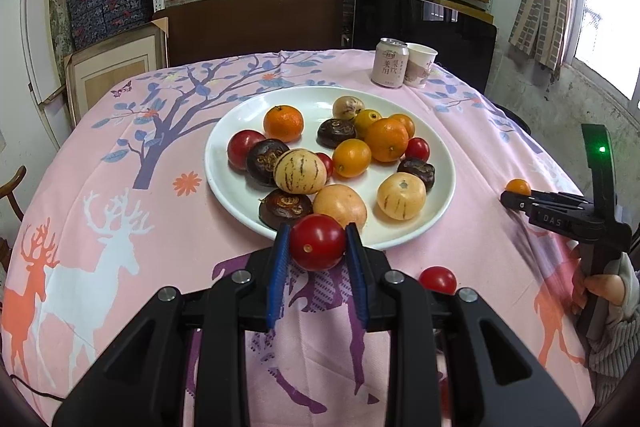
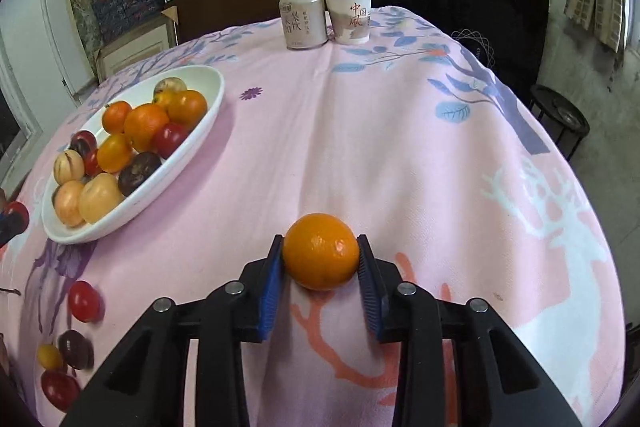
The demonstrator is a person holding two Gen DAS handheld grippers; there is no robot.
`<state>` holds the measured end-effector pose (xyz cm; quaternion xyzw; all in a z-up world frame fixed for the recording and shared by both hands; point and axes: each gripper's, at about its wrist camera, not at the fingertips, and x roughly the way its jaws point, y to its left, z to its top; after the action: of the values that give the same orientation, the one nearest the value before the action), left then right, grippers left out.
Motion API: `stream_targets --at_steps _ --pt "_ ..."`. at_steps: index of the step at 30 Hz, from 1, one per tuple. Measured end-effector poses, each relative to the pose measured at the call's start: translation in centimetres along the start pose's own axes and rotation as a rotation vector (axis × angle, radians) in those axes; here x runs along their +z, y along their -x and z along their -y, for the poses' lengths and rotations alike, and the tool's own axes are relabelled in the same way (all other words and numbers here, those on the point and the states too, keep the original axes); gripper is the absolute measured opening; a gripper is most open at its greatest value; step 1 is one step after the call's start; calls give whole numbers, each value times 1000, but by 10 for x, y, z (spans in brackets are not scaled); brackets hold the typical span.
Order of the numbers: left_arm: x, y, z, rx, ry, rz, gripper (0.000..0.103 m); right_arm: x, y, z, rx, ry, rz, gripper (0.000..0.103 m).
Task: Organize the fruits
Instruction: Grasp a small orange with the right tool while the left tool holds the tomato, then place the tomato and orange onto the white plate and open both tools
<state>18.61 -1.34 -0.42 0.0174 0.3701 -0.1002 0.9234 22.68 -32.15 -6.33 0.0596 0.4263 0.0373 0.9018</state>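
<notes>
Red and glossy, a cherry tomato point(image 1: 317, 242) sits clenched between the blue pads of the left gripper point(image 1: 318, 247), low in the left wrist view, its pale stem scar turned toward the camera; it is near-round, with no clear long axis. It hangs just before the near rim of the white plate point(image 1: 440, 211) heaped with mixed fruit. Another red tomato point(image 1: 437, 279) lies on the pink surface point(image 1: 120, 155) to the lower right. In the right wrist view, the right gripper point(image 2: 320, 259) has its jaws grasping a small orange point(image 2: 321, 251) at centre frame, pads pressed on both flanks, the fruit low over the cloth. It too is round.
</notes>
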Motion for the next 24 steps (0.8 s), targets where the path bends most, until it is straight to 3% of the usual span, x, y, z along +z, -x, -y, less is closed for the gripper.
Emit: stream_targets --at_steps 3,5,11,13,14,15,17,19,24 --pt "2 0 -3 -4 13 1 27 2 13 -1 55 -33 47 36" --pt "7 -2 -5 -11 21 -1 27 7 25 -9 158 -47 66 36" --pt "39 -26 -5 3 50 -7 27 49 27 -95 285 78 75 36" --pt "47 -33 -6 32 65 9 28 59 20 -115 247 104 100 56" --pt "50 -37 -9 34 80 14 36 63 18 -120 231 95 122 71" --pt "52 -37 -11 31 94 17 52 63 20 -121 240 83 148 71" --pt "51 -30 -19 23 130 56 63 57 28 -121 262 86 158 71" --pt "47 -25 -21 12 125 64 64 45 36 -116 266 88 168 72" --pt "17 -4 -25 -23 114 43 66 8 51 -91 305 29 172 84"
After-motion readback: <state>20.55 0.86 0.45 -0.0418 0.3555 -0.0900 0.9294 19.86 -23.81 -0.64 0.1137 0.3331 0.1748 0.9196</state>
